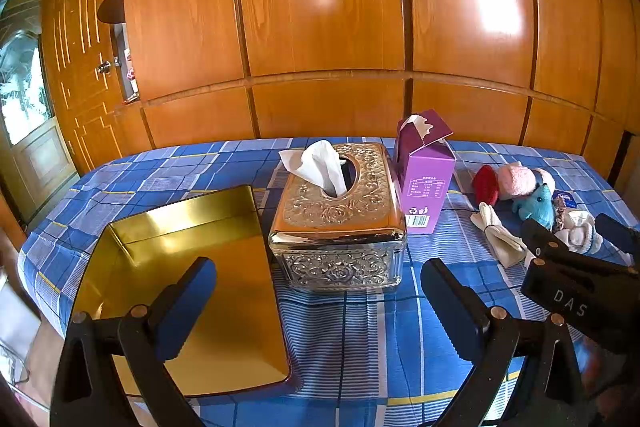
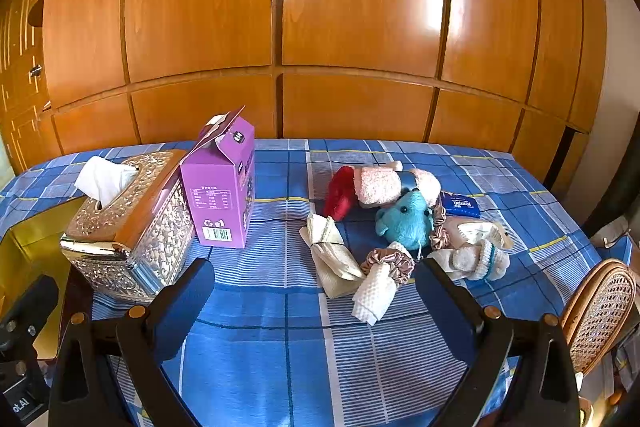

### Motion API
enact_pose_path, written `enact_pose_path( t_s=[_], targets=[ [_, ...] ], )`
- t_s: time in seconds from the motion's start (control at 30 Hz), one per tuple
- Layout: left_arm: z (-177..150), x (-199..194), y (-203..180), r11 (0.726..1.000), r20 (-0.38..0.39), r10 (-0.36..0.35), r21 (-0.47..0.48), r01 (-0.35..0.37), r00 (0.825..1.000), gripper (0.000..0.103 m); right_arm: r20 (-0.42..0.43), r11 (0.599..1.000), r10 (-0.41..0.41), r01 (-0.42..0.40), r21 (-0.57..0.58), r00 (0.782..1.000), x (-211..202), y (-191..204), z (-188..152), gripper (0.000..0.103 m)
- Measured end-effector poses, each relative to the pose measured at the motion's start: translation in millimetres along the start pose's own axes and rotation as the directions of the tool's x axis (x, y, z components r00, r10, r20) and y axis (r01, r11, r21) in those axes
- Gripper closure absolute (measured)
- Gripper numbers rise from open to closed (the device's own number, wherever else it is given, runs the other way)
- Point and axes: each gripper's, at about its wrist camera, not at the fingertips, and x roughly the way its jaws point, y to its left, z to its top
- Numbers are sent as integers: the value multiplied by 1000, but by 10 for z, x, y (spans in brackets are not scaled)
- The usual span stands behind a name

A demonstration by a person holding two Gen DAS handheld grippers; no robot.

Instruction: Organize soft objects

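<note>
A heap of soft things lies on the blue checked cloth (image 2: 280, 307): a red plush (image 2: 340, 193), a pink rolled towel (image 2: 380, 187), a blue plush toy (image 2: 406, 219), a cream folded cloth (image 2: 332, 255), a white waffle cloth (image 2: 378, 295) pushed through a satin scrunchie (image 2: 390, 259), and a white sock (image 2: 476, 255). My right gripper (image 2: 316, 295) is open just short of the heap, holding nothing. My left gripper (image 1: 320, 291) is open over the near rim of an empty gold tin (image 1: 192, 267) and the tissue box. The right gripper (image 1: 564, 227) also shows at the right of the left wrist view.
An ornate silver tissue box (image 1: 340, 223) and an opened purple carton (image 1: 424, 175) stand between the tin and the heap. A blue tissue pack (image 2: 460, 205) lies behind the blue plush. A wicker chair back (image 2: 600, 311) rises at the right table edge. Wooden wardrobe doors (image 2: 320, 7) close the back.
</note>
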Motion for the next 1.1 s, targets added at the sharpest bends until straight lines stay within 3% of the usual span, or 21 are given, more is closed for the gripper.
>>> enact_pose_path(
  t_s=[1.1],
  targets=[
    [-11,0,-71,1000,-13,-8,19,8,1000,0,4,999,-27,27,31,1000,20,-159,40,1]
  ],
)
